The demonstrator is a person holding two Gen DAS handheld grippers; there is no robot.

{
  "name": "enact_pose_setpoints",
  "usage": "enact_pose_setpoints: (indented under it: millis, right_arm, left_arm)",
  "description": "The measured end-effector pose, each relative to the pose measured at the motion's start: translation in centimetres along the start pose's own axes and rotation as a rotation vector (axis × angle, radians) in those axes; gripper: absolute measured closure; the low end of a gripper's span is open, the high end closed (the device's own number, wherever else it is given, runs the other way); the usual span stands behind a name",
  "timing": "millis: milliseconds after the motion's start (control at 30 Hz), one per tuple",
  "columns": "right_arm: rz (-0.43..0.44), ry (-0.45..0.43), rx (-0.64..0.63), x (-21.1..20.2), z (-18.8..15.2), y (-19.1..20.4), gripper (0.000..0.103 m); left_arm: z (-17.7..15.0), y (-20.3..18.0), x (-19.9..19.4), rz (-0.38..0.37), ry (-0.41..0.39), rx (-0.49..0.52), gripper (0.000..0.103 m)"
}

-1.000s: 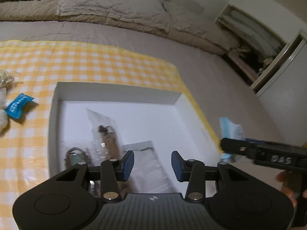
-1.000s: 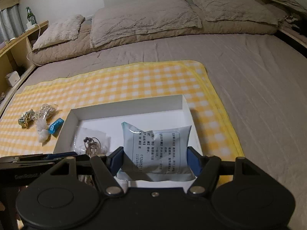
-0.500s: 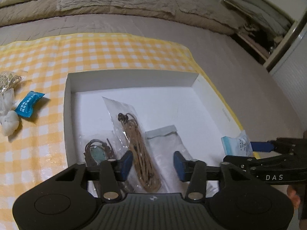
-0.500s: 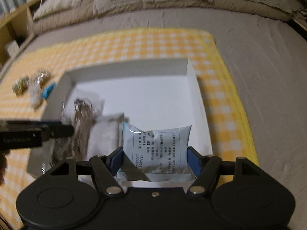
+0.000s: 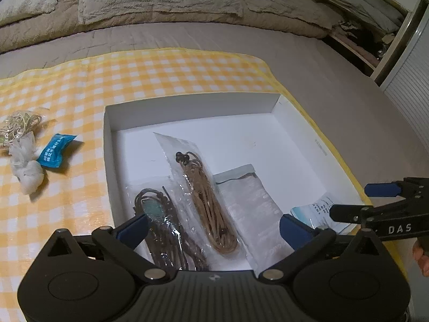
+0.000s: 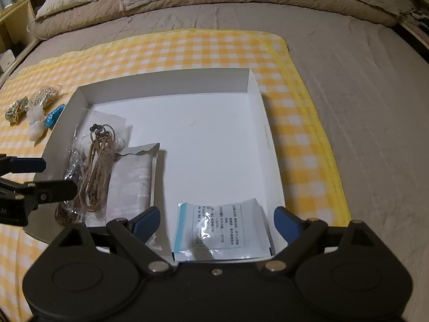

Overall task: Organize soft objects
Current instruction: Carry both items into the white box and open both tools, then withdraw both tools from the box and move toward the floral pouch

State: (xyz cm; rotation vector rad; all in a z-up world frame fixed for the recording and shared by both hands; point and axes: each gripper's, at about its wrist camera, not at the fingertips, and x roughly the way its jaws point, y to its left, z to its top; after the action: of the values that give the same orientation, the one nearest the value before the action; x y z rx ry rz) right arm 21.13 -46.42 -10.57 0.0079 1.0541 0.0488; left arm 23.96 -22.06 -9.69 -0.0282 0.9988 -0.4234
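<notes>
A white open box [image 5: 187,102] lies on the yellow checked cloth. Inside it sit a tan cord in a clear bag [image 5: 206,187], a dark cord in another bag [image 5: 161,220] and a grey-white pouch [image 5: 246,196]. My left gripper [image 5: 213,229] hovers over these with its jaws opening wide and its pads touching nothing. A blue-and-white printed packet [image 6: 219,230] lies flat in the box's near right corner. My right gripper [image 6: 217,221] straddles the packet, jaws opening, pads clear of its edges.
Left of the box [image 6: 166,80] on the cloth [image 5: 67,86] lie a small blue sachet [image 5: 55,153], a white wad [image 5: 26,169] and a bag of gold bits [image 5: 18,123]. Pillows line the bed's far side. Open shelves [image 5: 362,35] stand at the right.
Both pairs of jaws have spread apart. The right gripper has let go of the printed packet, which now rests in the box. The left wrist view has tilted down over the bagged cords.
</notes>
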Motion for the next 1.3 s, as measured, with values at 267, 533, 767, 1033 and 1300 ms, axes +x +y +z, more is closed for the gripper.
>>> enact_pose_setpoints:
  millis: [267,533,767,1033,1300]
  right_arm:
    - [0.007,-0.046,0.019,-1.8,-0.4,0.0,0.001]
    - [0.005,-0.130,0.029,-3.5,-0.9,0.3,0.000]
    - [0.006,-0.183,0.046,-4.1,-0.3,1.0,0.000]
    - [0.006,-0.214,0.024,-4.1,0.9,3.3,0.000]
    - [0.029,-0.241,-0.028,-3.8,2.9,7.8,0.000]
  left_arm:
    - [-0.2,0.0,-1.4,0.017,-0.014,0.006,0.000]
    - [-0.4,1.0,-3.1,0.049,-0.050,0.012,0.000]
    - [-0.4,3.9,-4.9,0.108,-0.092,-0.011,0.000]
    - [-0.2,8.5,-7.3,0.177,-0.141,-0.067,0.000]
    - [-0.3,12.8,-10.1,0.231,-0.191,-0.132,0.000]
